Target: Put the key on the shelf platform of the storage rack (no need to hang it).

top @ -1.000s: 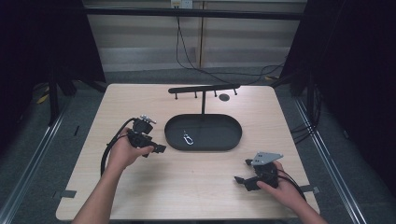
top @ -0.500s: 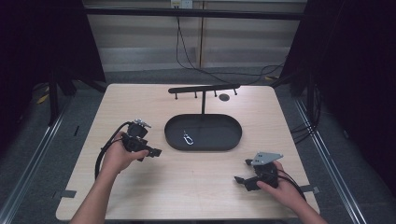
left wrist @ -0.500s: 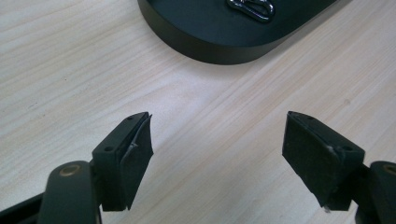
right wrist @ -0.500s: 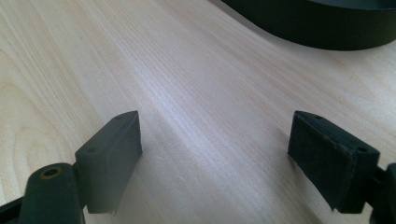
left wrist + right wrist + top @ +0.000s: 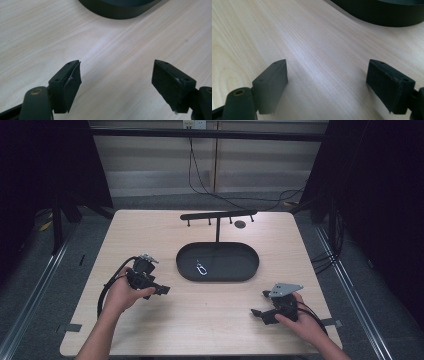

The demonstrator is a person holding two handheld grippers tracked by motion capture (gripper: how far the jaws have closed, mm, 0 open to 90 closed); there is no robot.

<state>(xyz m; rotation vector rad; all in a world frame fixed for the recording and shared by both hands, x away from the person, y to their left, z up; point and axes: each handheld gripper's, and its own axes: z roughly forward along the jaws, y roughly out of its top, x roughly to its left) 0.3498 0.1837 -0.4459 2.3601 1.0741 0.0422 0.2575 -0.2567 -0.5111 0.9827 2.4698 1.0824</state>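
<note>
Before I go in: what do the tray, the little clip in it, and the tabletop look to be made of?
Tray: matte black, smooth and evenly dull, likely painted metal or plastic; I cannot tell which.
Clip: silvery and glinting, probably bare metal, though small in the high view.
Tabletop: pale wood or wood-look laminate, with long grain lines and a soft sheen.

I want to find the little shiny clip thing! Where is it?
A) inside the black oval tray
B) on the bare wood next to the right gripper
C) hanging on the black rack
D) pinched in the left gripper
A: the small metal clip lies on the floor of the black oval tray, while both the left gripper and the right gripper have their jaws spread with nothing between them.
</note>
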